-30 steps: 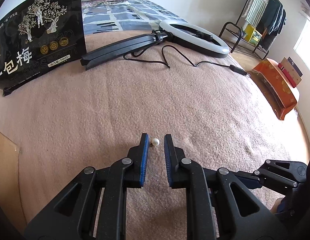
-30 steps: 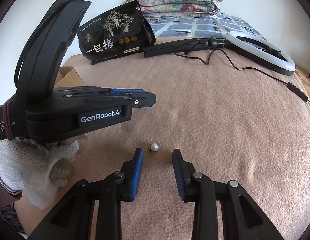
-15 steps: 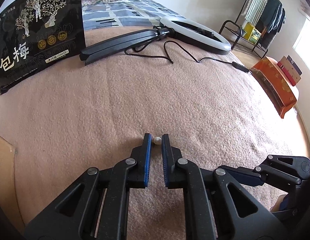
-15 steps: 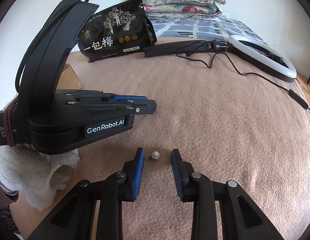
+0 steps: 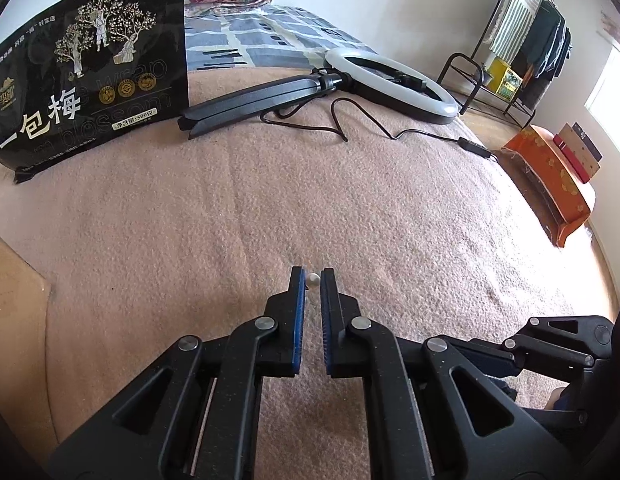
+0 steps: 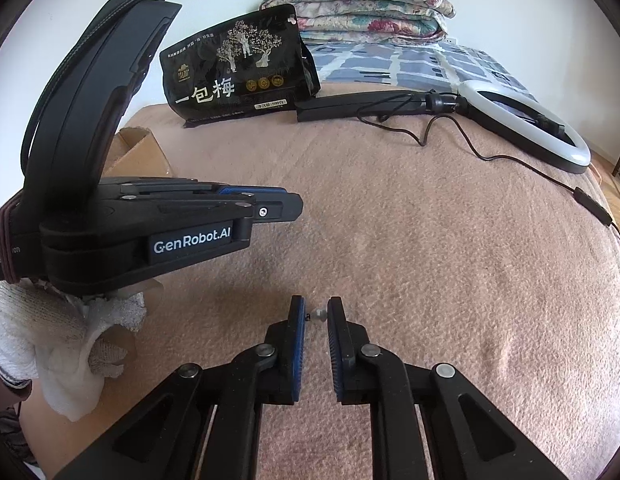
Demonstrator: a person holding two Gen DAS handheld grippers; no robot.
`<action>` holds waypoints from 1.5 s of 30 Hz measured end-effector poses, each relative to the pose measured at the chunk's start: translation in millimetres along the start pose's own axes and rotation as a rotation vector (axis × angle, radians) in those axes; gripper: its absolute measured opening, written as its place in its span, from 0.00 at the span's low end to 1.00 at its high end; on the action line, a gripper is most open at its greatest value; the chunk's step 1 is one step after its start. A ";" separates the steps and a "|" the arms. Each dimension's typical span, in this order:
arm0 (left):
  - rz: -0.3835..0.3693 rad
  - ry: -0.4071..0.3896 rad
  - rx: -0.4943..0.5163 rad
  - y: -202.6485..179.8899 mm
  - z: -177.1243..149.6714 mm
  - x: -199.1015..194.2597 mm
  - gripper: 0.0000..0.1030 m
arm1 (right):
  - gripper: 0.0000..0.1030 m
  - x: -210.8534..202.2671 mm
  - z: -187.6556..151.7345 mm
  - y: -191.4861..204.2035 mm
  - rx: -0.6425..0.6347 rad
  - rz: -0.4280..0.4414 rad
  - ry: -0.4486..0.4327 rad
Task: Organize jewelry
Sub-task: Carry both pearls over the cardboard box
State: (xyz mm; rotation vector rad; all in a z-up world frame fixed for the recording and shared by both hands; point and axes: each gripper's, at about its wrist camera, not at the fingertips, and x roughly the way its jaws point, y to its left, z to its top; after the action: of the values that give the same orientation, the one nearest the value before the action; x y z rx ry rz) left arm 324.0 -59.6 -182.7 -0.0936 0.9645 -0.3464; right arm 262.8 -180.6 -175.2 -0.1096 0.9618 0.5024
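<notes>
A small white pearl earring (image 5: 313, 279) sits between the tips of my left gripper (image 5: 311, 280), whose blue-padded jaws have closed on it, just above the pink blanket (image 5: 349, 200). A second small pearl earring (image 6: 319, 315) sits between the tips of my right gripper (image 6: 315, 314), whose jaws have closed in on it, low over the blanket. The left gripper's body (image 6: 150, 224) shows at the left of the right wrist view, held by a white-gloved hand (image 6: 50, 344).
A black snack bag (image 5: 90, 88) stands at the back left. A ring light (image 5: 389, 76) with folded black stand and cable (image 5: 369, 124) lies at the back. A cardboard box (image 6: 138, 156) sits at the left edge. Folded quilts (image 6: 361, 4) lie behind.
Both grippers have narrowed around their pearl earrings. The left gripper has lifted slightly and drawn back from the bag; the right gripper closed in from a wider gap.
</notes>
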 end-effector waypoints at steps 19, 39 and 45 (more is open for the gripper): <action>0.012 -0.089 -0.054 11.5 -11.0 -103.0 0.05 | 0.09 -78.8 9.5 15.1 0.016 -0.074 -0.065; 0.047 -0.217 -0.041 33.0 -35.2 -228.1 0.05 | 0.09 -141.0 31.4 111.8 -0.070 -0.048 -0.145; 0.084 -0.233 -0.065 62.1 -47.1 -249.8 0.05 | 0.09 -136.2 39.7 143.8 -0.105 -0.022 -0.150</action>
State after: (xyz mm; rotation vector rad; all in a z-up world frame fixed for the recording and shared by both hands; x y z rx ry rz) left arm 171.0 84.8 -27.0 -0.1494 0.7460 -0.2214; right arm 163.6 -90.9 -23.8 -0.1745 0.7869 0.5336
